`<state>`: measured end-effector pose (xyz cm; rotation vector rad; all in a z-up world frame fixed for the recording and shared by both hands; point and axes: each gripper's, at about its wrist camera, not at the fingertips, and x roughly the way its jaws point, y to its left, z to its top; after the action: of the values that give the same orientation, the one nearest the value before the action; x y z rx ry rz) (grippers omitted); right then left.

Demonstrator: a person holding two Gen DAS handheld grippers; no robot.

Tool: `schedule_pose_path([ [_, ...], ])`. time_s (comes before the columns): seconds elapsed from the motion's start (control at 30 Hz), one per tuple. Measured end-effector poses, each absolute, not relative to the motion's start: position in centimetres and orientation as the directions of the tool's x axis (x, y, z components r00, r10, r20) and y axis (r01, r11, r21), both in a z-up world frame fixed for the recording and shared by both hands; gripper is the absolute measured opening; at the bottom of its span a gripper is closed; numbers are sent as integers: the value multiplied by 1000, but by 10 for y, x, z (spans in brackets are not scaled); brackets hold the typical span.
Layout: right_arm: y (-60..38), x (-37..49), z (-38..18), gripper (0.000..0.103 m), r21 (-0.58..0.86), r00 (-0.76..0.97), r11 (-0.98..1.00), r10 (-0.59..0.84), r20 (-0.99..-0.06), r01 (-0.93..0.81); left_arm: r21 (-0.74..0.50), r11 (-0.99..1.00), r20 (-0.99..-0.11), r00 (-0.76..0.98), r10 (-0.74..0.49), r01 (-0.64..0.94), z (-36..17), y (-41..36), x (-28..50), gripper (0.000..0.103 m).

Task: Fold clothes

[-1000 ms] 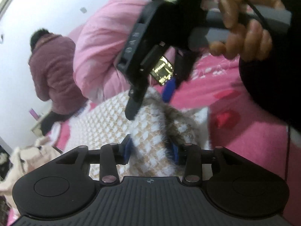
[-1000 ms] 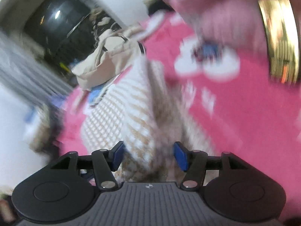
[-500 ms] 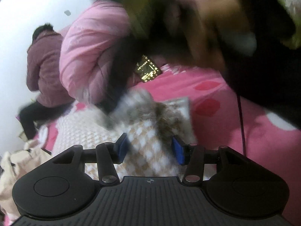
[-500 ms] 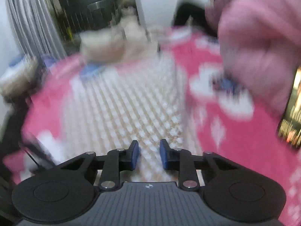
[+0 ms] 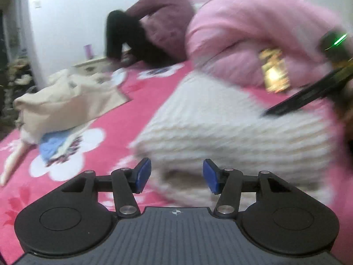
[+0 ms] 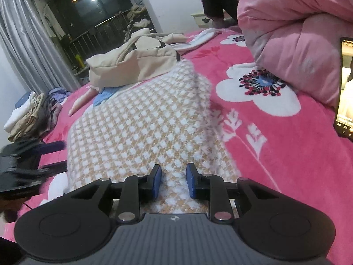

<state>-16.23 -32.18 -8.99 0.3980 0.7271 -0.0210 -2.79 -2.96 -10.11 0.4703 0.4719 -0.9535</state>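
Both claws have shifted since the earlier frames: the left claw (image 5: 177, 175) has swung out to the near edge of the fuzzy tan-and-white checked knit garment (image 6: 141, 130), and its jaws have just been opening, now standing apart with a fold of the knit bulging between them but not pinched. The right claw (image 6: 173, 183) has dropped closer to the same garment; its jaws are drawn close together with only a narrow gap, and whether the pile between the pads is actually gripped cannot be told. That garment lies spread on the bright pink flower-printed bedspread (image 6: 275, 154), beside the puffy pink quilt (image 6: 293, 35), with a crumpled beige jacket (image 6: 134, 64) at its far end. In the right wrist view a dark phone (image 6: 345, 88) stands just beyond the quilt's near corner. The step in hand looks like taking hold of the near edge for another fold. To do it well, each claw should bite a full layer of the thick pile at matching corners, not just loose fluff, since the knit would slip or stretch unevenly. Lifting both corners level and carrying them toward the jacket end, while keeping clear of the quilt, should lay the fold square.
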Motion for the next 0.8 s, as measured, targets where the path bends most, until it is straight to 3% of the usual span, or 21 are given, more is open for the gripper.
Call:
schedule_pose_path([
  [0.1, -320, -163, -88, 25, 341, 747, 927, 113, -655, 158, 164, 496, -598, 486, -637, 853, -124, -46, -10, 53],
  [0.33, -325, -163, -90, 25, 365, 750, 917, 127, -649, 161, 59, 550, -543, 489, -683, 833, -122, -34, 23, 54],
  [0.57, -326, -164, -90, 25, 394, 755, 908, 157, -637, 143, -305, 593, -568, 358, -741, 745, -145, -7, 74, 55],
  [0.8, -319, -167, -92, 25, 376, 764, 916, 142, -629, 140, -506, 604, -569, 288, -770, 615, -161, 5, 91, 56],
])
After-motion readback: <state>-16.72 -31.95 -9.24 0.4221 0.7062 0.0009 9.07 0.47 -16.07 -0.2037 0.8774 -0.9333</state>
